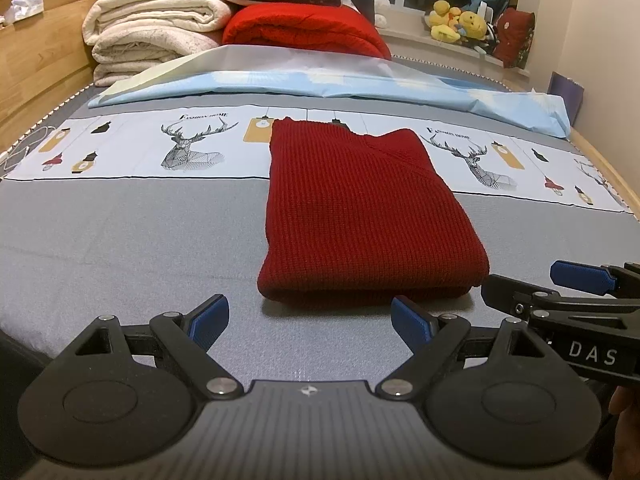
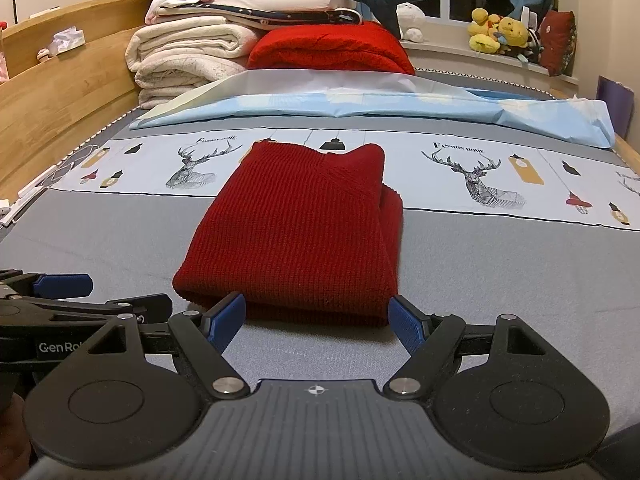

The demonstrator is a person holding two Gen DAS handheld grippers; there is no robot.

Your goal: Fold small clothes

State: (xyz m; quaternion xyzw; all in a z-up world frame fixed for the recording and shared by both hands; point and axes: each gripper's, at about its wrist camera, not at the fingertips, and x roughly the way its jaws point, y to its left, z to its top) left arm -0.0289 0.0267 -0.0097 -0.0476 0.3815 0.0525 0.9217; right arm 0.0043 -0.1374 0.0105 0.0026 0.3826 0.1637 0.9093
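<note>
On the grey bed cover (image 1: 120, 232), pretty much dead centre, sat the dark red knit sweater (image 1: 360, 216), already folded into a chunky rectangle. Its far end lapped over the pale printed strip with the deer drawings (image 1: 192, 144), and its near folded edge faced both cameras. From the right wrist view you could see the layers doubled up along the sweater's right side (image 2: 390, 224), so it was a stack of a few folds, not just one.

The left gripper (image 1: 310, 324) hung just short of the sweater's near edge, jaws spread wide, blue pads (image 1: 208, 322) with nothing at all between them. It wasn't touching the knit as far as I could tell.

The right gripper (image 2: 316, 322) was just as wide open and also empty. Its pads (image 2: 406, 326) looked level with the sweater's near corners, very close to the fabric, but I couldn't tell if they actually brushed it. Each gripper poked into the edge of the other's view, so the two were side by side.

Well beyond the sweater lay a light blue sheet (image 1: 320, 84) across the bed, and behind that a pile of cream blankets (image 1: 152, 28) next to a bright red blanket (image 1: 304, 28). Yellow plush toys (image 1: 460, 20) sat on the windowsill beyond the sweater, to the right.
</note>
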